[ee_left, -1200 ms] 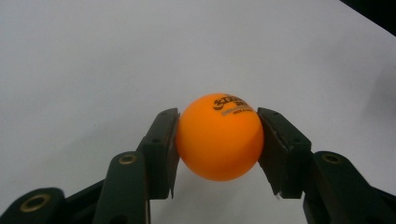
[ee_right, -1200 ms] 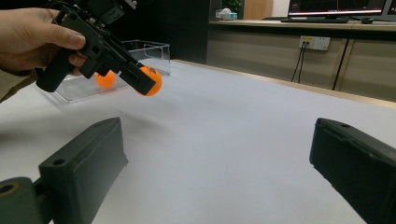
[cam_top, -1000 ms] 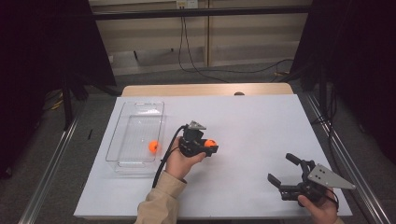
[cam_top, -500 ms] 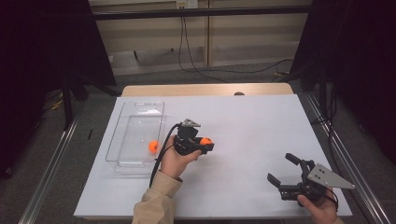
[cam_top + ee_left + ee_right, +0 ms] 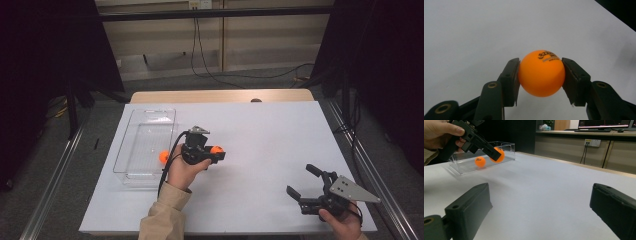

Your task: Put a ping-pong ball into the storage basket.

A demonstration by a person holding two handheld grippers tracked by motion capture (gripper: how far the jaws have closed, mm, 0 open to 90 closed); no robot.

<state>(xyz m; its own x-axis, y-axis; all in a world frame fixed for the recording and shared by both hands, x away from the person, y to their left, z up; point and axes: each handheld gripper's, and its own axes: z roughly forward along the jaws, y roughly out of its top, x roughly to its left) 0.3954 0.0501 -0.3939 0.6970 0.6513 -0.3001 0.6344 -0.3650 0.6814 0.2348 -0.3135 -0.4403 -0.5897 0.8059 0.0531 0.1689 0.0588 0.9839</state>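
Note:
An orange ping-pong ball (image 5: 541, 73) with dark printing sits clamped between the two black pads of my left gripper (image 5: 540, 60), just above the white table. From the high view, the left gripper (image 5: 215, 153) holds this ball (image 5: 217, 149) a little right of a clear plastic bin (image 5: 150, 127). A second orange ball (image 5: 163, 156) lies inside that bin. My right gripper (image 5: 300, 179) rests near the table's front right, jaws wide apart and empty. In the right gripper view its jaws (image 5: 540, 188) frame the left gripper (image 5: 486, 147), the held ball (image 5: 500, 154) and the bin's ball (image 5: 480, 161).
The white table (image 5: 270, 135) has a wooden strip along its far edge. The bin (image 5: 507, 146) stands at the left side. Metal rails run along both table sides, and cables hang beyond the far edge.
My left hand has drifted slightly left toward the bin, the ball still clamped. The right gripper has stayed where it was.

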